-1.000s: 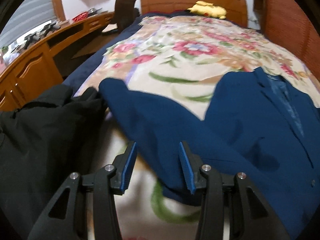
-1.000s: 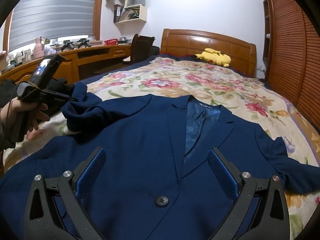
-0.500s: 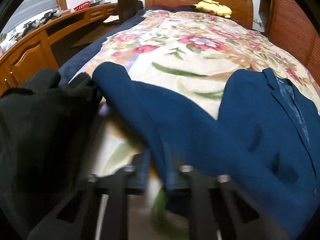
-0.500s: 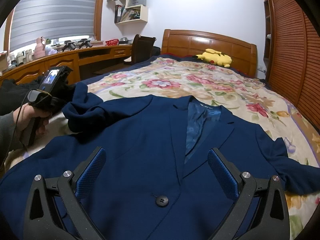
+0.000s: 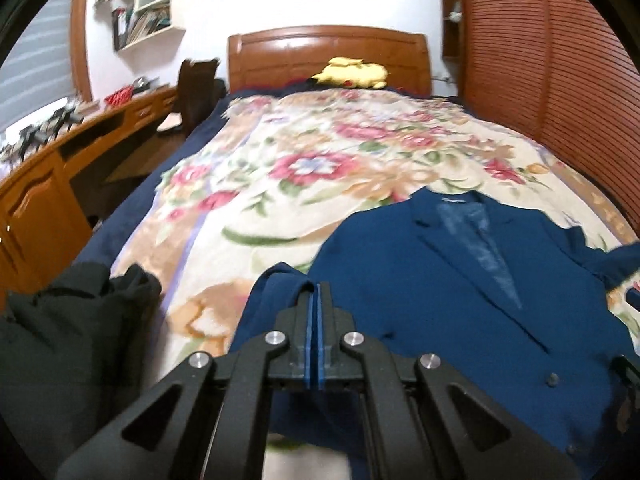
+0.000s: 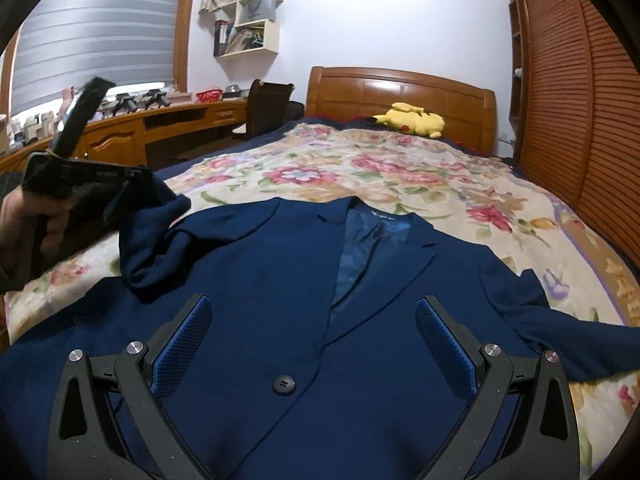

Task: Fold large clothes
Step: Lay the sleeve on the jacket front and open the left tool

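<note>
- Navy woven suit jacket [image 6: 280,280] lies face up on the floral bedspread [image 6: 400,168], lapels open, single dark button [image 6: 284,384] fastened low on the front.
- My left gripper [image 5: 314,300] is clamped shut on the jacket's sleeve [image 5: 276,292] near the cuff; the cloth bunches around the blue pads and hangs lifted off the bedspread.
- My right gripper [image 6: 308,340] stands wide apart above the jacket front, holding nothing.
- Step in hand, as I judge it: carry the sleeve inward across the chest panel.
- Procedure: keep the pinch firm, lift the sleeve clear of the bedspread, and lay it flat, with the fold line at the shoulder seam.
- Use the right gripper to pin the front panel if the body starts to drag.
- Risk: the sleeve is crumpled near the pinch; smooth it out before release.
- Surface: soft quilted bedding, likely to yield under pressure.
- Room: black garment heap [image 5: 72,340] at the bed's left edge, yellow plush toy [image 6: 408,118] by the wooden headboard [image 6: 400,88], curved wooden desk [image 6: 160,128] under a window blind, slatted wardrobe doors on the right.
</note>
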`<state>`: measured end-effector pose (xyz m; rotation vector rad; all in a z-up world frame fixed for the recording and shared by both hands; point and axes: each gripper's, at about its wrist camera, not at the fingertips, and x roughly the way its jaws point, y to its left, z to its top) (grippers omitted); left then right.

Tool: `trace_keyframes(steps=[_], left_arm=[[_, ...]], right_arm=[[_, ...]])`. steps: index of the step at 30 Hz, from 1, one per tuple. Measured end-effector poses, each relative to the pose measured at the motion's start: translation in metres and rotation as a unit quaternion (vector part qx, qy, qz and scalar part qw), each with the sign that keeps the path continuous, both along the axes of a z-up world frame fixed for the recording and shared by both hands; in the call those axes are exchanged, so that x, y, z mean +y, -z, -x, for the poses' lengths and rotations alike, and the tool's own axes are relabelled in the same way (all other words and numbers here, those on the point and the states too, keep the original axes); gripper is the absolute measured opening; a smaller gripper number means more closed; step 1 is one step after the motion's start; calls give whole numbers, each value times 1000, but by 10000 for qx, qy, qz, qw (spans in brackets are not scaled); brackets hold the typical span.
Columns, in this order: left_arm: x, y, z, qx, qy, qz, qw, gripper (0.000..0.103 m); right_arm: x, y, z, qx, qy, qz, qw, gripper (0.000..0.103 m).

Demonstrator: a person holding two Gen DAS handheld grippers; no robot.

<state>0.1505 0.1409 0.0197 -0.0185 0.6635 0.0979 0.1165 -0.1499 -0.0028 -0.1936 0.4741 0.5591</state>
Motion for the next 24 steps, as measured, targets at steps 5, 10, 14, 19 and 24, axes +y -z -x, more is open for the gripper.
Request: trace_keyframes(steps=[5,10,14,19,24], left_arm=[[-38,-23,15,-177,383,-131,9990,0],[-73,-35,24,-310,720,-90,9969,0],[-100,-38,39,-470,998,75,9939,0],[-123,-35,56,-540,1164,155,9916,0],[-136,-21,72,-502,1198,22,9915,0]], right_arm=[[-7,-4,5,-58,34,-10,10000,103],[-17,-6,4,-71,110,-51,9999,103],[-25,-7,9,-94,177,-26,9998,103],[-39,-6,11,-92,294,15,9995,103],[-48,-6,13,-77,397,19,9992,103]])
